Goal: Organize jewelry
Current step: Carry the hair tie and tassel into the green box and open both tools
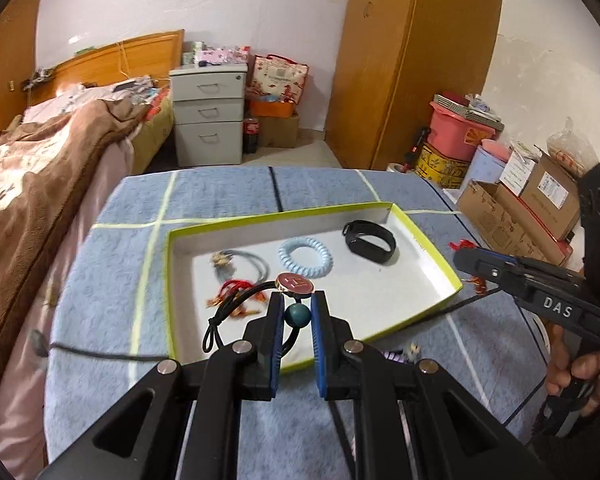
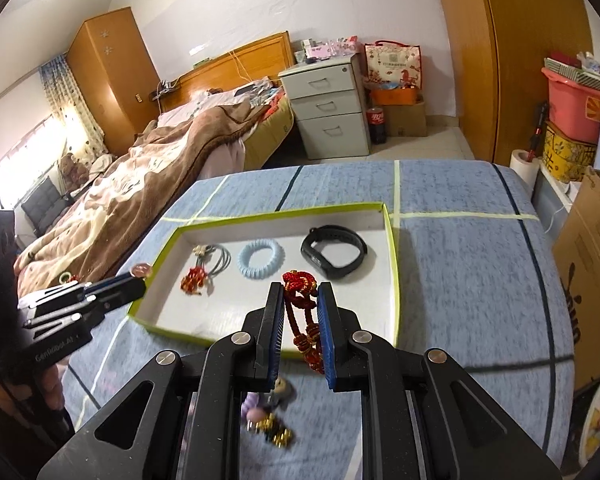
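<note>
The left gripper (image 1: 297, 303) grips a black cord with a teal bead (image 1: 297, 315) over the tray's (image 1: 428, 242) near edge. The right gripper (image 2: 299, 294) clamps a red knotted bracelet (image 2: 300, 304) – its lower end hidden behind the jaws. Near it on the counter (image 2: 460, 280), a charm (image 2: 268, 420) is blurred.

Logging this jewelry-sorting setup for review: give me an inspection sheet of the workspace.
Surface: blue quilted cloth on the table.
Job's things: green-rimmed tray holds black band, blue coil tie, grey cord bracelet; loose charm on the cloth.
Clutter: nothing seen.
Grippers: left tool shut on black cord bracelet; right tool shut on red knotted bracelet.
Cables: black cable across the cloth.
Surroundings: bed, drawer unit, wardrobe.
</note>
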Available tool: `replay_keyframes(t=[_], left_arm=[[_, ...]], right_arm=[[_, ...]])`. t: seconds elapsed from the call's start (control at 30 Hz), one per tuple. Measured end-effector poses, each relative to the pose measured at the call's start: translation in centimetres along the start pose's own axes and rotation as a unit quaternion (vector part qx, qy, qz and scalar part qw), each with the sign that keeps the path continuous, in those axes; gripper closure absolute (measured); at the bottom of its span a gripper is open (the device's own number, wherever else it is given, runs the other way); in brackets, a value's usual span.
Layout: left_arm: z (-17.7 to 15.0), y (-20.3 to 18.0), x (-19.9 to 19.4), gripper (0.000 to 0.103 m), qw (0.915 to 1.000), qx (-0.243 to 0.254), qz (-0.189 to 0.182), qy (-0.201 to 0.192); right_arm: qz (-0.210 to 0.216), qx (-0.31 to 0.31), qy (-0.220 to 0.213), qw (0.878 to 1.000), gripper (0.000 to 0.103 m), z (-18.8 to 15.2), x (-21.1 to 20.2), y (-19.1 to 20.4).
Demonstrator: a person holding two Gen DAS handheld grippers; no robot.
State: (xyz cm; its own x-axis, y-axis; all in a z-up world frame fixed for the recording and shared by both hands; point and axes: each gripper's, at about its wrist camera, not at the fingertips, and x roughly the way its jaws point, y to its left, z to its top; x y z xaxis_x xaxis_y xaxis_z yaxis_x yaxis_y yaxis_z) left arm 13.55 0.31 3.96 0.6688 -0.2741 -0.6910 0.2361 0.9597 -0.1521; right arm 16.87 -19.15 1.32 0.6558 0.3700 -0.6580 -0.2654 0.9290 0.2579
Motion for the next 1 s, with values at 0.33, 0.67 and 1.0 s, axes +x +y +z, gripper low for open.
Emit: replay_keyframes(t=[0.33, 0.67, 1.0], left_arm=[[1.2, -1.5, 4.1, 0.089, 0.9996, 0.005, -0.019, 0.023], [0.3, -1.6, 7.4, 0.089, 0.9976, -0.004, -0.028, 0.064], [-0.1, -1.5, 8.4, 0.089, 0.9965, -0.010, -0.027, 0.078]], right_arm=[[-0.008, -0.011, 0.043, 0.999, 0.086, 0.8, 4.1, -1.2], [-0.019, -0.013, 0.084, 0.996, 0.086, -0.1, 6.9, -2.1], [-0.028, -0.020, 0.096, 0.995, 0.086, -0.3, 7.6, -2.2]])
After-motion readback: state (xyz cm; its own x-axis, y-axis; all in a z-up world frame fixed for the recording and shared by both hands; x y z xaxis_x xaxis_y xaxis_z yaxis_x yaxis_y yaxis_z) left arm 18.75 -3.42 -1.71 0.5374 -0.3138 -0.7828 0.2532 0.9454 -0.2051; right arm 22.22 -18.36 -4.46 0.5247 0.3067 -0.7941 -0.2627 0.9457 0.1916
